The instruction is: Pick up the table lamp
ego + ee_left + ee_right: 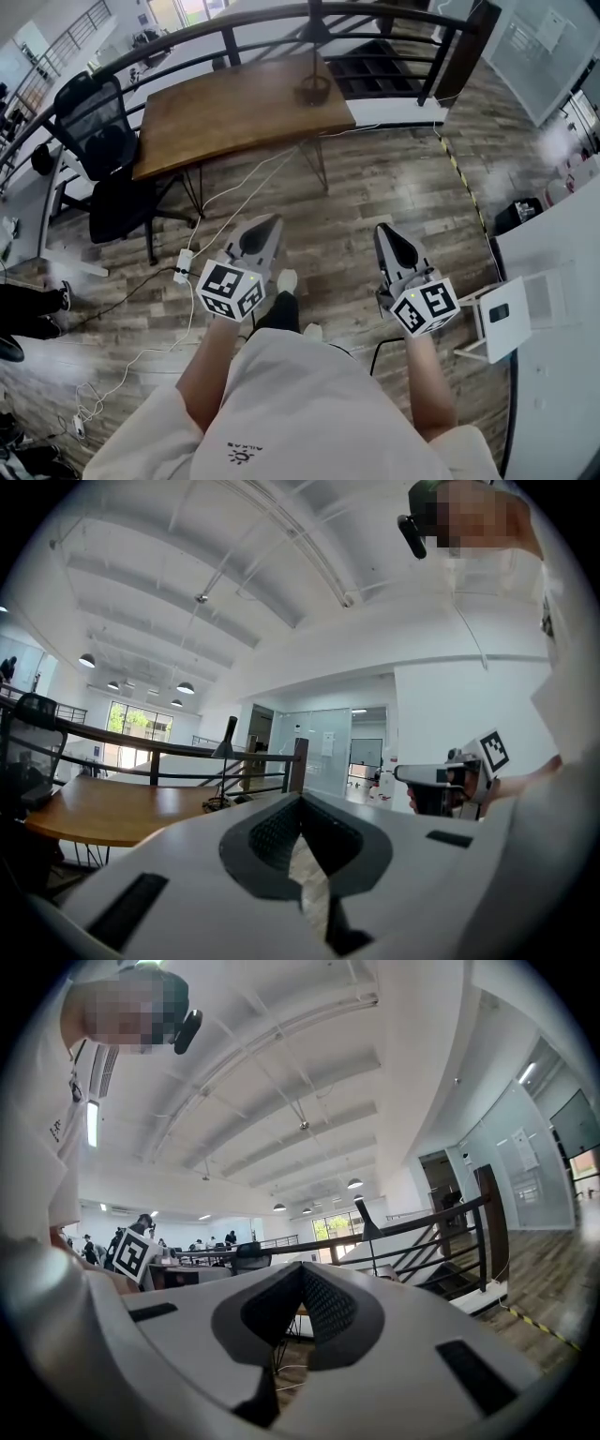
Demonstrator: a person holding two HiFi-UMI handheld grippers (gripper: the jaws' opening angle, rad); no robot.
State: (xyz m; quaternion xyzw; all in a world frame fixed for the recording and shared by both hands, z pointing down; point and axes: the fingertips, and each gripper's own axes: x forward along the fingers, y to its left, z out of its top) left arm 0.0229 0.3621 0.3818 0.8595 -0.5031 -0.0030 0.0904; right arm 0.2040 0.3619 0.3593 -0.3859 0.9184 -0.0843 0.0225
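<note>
2 grippers are held out level in front of the person, and both are clenched on nothing. The left gripper (273,223) shows its jaws pressed tip to tip in its own view, and the right gripper (383,231) looks the same in its view. The table lamp (313,86) stands at the far edge of the wooden table (216,122), close to the dark railing (272,19) and well apart from both grippers. Its round base sits on the tabletop, and its thin pole rises in front of the railing to a small dark shade (228,735).

The step in hand looks like the approach, so nothing of the pickup is done yet. To do it well, I judge that 1 gripper should open wide before it nears the pole. It should then close on the pole low down, just above the base (a high grip would likely let the base swing). A white cable (246,183) runs from the table's edge down to a power strip (183,265) on the floor. If it belongs to the lamp, the lift should be slow and modest so the cord does not tug.
</note>
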